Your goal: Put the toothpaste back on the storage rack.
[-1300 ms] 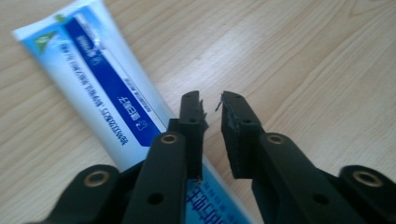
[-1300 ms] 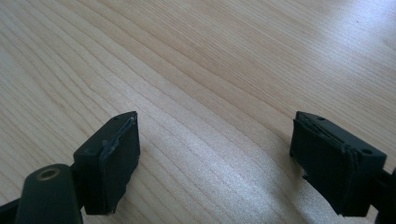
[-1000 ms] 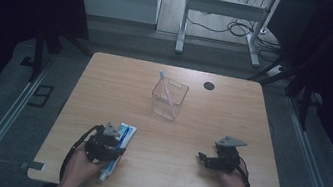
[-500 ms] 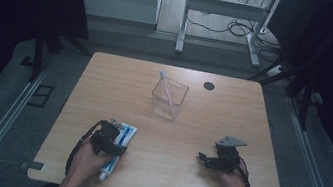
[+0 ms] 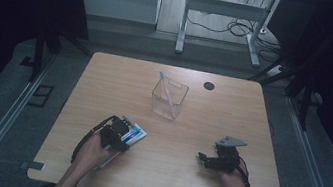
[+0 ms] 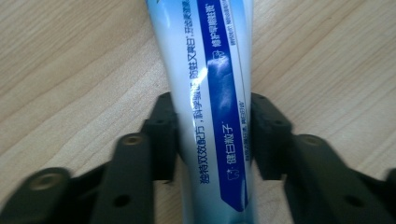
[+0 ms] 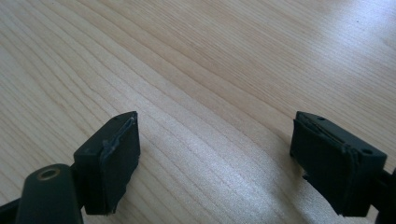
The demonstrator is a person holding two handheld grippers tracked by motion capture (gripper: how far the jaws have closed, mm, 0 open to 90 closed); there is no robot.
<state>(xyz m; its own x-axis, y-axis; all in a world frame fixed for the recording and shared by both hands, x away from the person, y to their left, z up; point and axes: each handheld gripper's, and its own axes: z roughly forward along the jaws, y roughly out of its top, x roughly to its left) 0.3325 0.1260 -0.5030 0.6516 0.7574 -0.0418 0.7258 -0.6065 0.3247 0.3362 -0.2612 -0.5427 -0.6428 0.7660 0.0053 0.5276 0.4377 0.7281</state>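
Observation:
A white and blue toothpaste tube [image 6: 215, 70] lies on the wooden table [image 5: 115, 85] near its front left. My left gripper [image 6: 212, 116] is shut on the tube, one black jaw pressed to each side of it. In the high view the left gripper [image 5: 124, 132] sits over the tube [image 5: 137, 133], held by a hand. My right gripper [image 7: 215, 140] stands open over bare wood, nothing between its jaws; the high view has the right gripper [image 5: 204, 157] at the front right, pointing left.
A clear square cup [image 5: 168, 99] stands mid-table with a pink and blue toothbrush [image 5: 165, 86] leaning in it. A black round hole cover [image 5: 209, 86] lies behind it. Desk legs and cables are on the floor beyond the far edge.
My left gripper has slid forward and to the right along the tube. The right gripper has stayed put.

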